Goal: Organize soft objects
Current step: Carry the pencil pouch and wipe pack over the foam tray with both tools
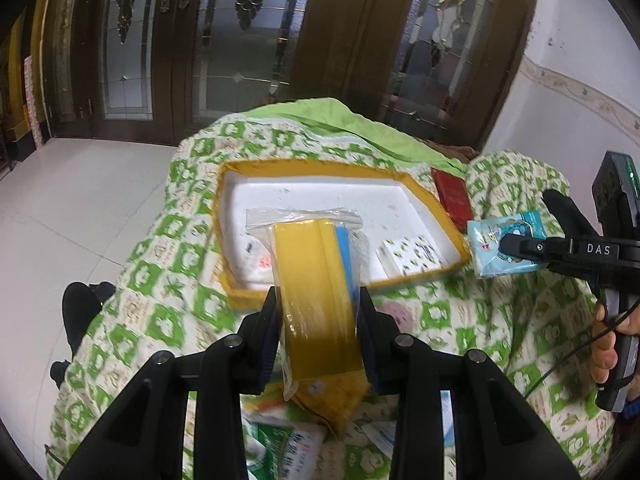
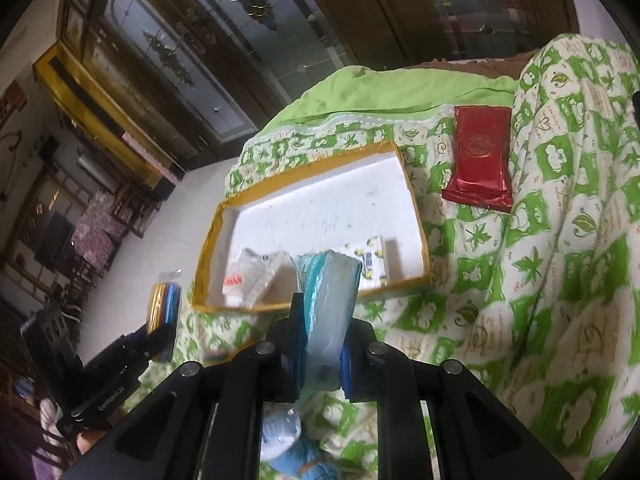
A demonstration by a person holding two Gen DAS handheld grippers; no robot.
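Observation:
My left gripper [image 1: 318, 316] is shut on a clear bag of yellow and blue sponge cloths [image 1: 316, 280], held above the near edge of the yellow-rimmed white tray [image 1: 256, 168]. The same bag shows at the left in the right wrist view [image 2: 164, 308]. My right gripper [image 2: 324, 344] is shut on a light blue tissue pack [image 2: 328, 292], held above the blanket near the tray's near rim [image 2: 208, 256]. The pack also shows in the left wrist view [image 1: 506, 242]. Inside the tray lie a white packet with red print [image 2: 250, 276] and a patterned tissue pack [image 2: 370, 258].
A red foil pack [image 2: 480, 156] lies on the green-and-white blanket [image 2: 520, 280] right of the tray. More packets lie under the left gripper [image 1: 280, 440] and blue cloth under the right gripper [image 2: 288, 444]. Wooden glass doors and a white tiled floor stand beyond.

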